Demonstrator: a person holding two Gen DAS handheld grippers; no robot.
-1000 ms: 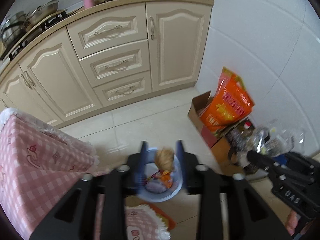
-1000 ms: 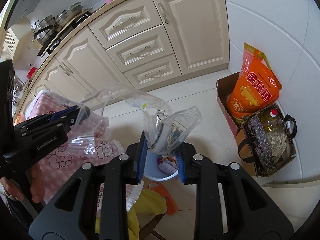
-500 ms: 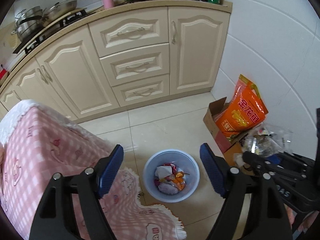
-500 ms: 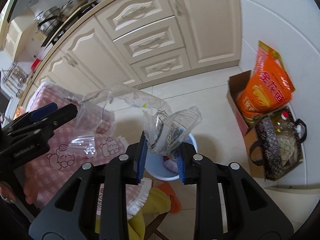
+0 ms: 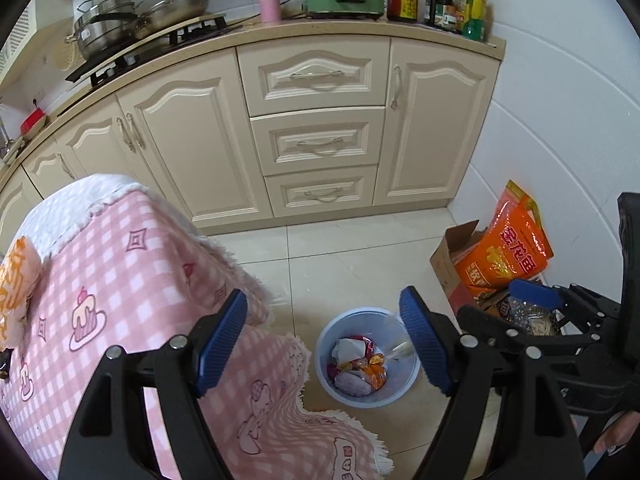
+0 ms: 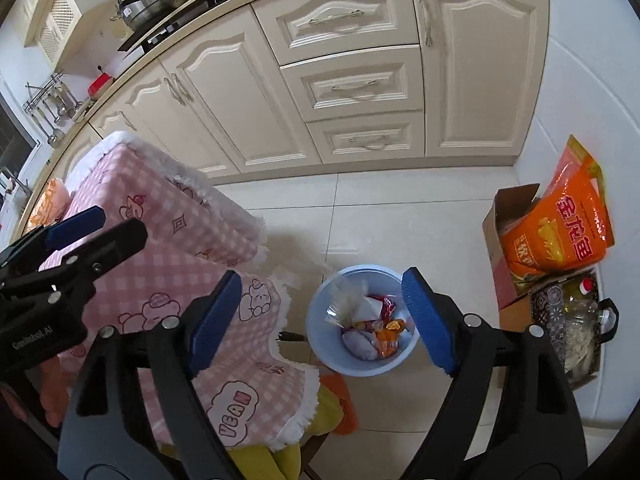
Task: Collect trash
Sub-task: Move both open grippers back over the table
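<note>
- Both tongs stand wide with nothing between the pads: the left gripper (image 5: 324, 340) and the right gripper (image 6: 320, 322) hang over the bin (image 6: 316, 332) on the floor tiles. The right jaws have just been opening, and a clear plastic bag (image 6: 346, 300) now sits blurred inside the bin's left rim, seemingly dropping in.
- The bin stands just off the corner of the table (image 5: 120, 280) with the pink cloth, well short of the counter (image 5: 360, 34). It holds crumpled wrappers (image 5: 362, 364), white, red and orange.
- Trash left to collect, as I judge it: an orange-and-white wrapper (image 5: 16, 276) at the table's far left edge.
- Handling, judged: that wrapper looks light, thin and soft, likely slick. It should crush flat in the pads, so pinch a raised fold or a free corner, not the flat face.
- Risk: the cloth could bunch into the pinch.
</note>
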